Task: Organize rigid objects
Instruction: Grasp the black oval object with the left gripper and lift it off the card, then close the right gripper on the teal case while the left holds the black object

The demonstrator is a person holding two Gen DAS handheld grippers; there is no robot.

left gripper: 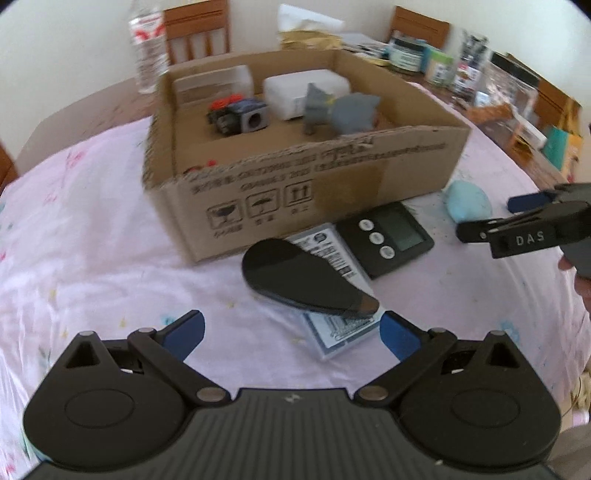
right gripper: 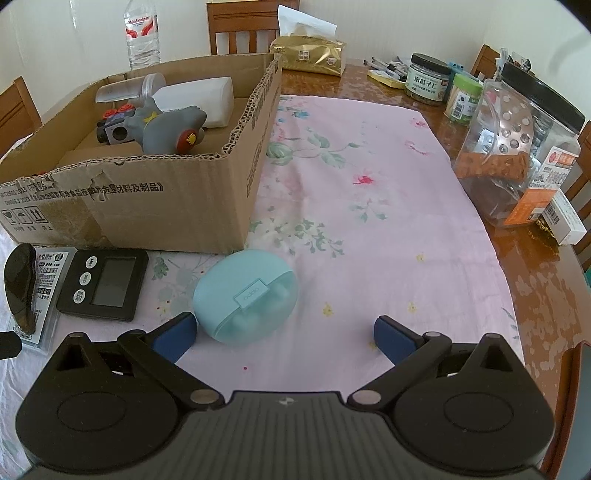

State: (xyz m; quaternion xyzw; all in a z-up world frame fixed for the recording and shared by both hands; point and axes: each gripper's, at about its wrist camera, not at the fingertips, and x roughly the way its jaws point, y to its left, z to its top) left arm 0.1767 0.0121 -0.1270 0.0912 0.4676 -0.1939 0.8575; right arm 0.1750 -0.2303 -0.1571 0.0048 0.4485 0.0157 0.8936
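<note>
While both of my claws hover low over the pink flowered cloth (right gripper: 369, 192), my left gripper (left gripper: 291, 332) stands with its blue pads spread wide apart and nothing between them; just ahead of it at twelve o'clock lies a black teardrop-shaped object (left gripper: 303, 277), resting on top of a flat printed packet (left gripper: 332, 295). Touching that packet at about one o'clock is a black digital timer (left gripper: 386, 238) with three round buttons, and behind both, at twelve o'clock, stands the open cardboard box (left gripper: 295, 192). Inside the box I can see a grey toy plane (right gripper: 166, 125), a small dark block toy with red parts (left gripper: 238, 114), a white container (right gripper: 199, 98) and a clear lidded cup (right gripper: 129, 88). My right gripper (right gripper: 284, 334) is likewise open and empty, its left pad just beside a pale blue oval case (right gripper: 245, 295) that sits on the cloth at eleven o'clock, near the box's front corner and to the right of the timer. In the left wrist view the right gripper shows at three o'clock, beyond the blue case. Along the bare wooden table (right gripper: 535, 280) at one to two o'clock stand a large clear jar (right gripper: 517, 155) and smaller jars; a water bottle (right gripper: 142, 33) rises behind the box.
</note>
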